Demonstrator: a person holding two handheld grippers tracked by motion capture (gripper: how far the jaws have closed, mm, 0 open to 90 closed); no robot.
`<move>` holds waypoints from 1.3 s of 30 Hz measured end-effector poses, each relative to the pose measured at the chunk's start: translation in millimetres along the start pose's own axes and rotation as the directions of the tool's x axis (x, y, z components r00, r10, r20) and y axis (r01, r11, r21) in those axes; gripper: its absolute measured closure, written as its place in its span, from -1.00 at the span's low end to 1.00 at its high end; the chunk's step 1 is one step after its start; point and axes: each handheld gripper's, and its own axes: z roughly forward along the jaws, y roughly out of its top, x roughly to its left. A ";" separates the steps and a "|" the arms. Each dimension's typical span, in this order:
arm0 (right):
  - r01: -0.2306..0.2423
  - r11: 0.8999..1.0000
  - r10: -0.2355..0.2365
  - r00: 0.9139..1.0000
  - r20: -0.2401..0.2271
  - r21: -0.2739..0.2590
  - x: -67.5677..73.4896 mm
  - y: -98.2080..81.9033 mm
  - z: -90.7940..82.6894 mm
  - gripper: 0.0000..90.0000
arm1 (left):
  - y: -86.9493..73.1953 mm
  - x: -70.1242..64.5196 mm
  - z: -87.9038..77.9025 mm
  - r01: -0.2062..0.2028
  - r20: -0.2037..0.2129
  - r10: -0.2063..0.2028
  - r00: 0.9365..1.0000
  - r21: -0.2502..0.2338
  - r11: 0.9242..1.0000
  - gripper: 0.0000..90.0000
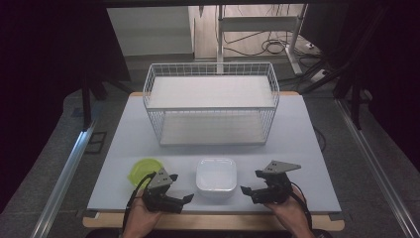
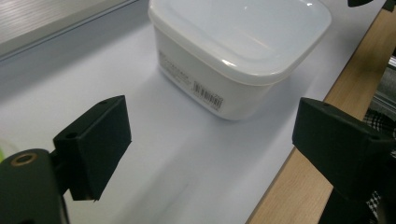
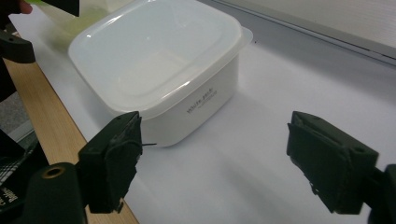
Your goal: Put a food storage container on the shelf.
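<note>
White lidded container on table | left gripper spread | right gripper spread

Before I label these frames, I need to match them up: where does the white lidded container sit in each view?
High view: the white lidded container sits at the table's near edge, between the left gripper and right gripper.
Left gripper view: top centre, beyond the open jaws.
Right gripper view: upper left, beyond the open jaws.
Shared landmark: the wooden table edge.
</note>
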 end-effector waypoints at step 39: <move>-0.047 0.997 0.051 0.996 -0.078 0.056 5.9 31.9 31.6 -0.57 | 48.6 12.1 42.6 0.082 0.053 -0.086 0.995 0.074 0.994 -0.66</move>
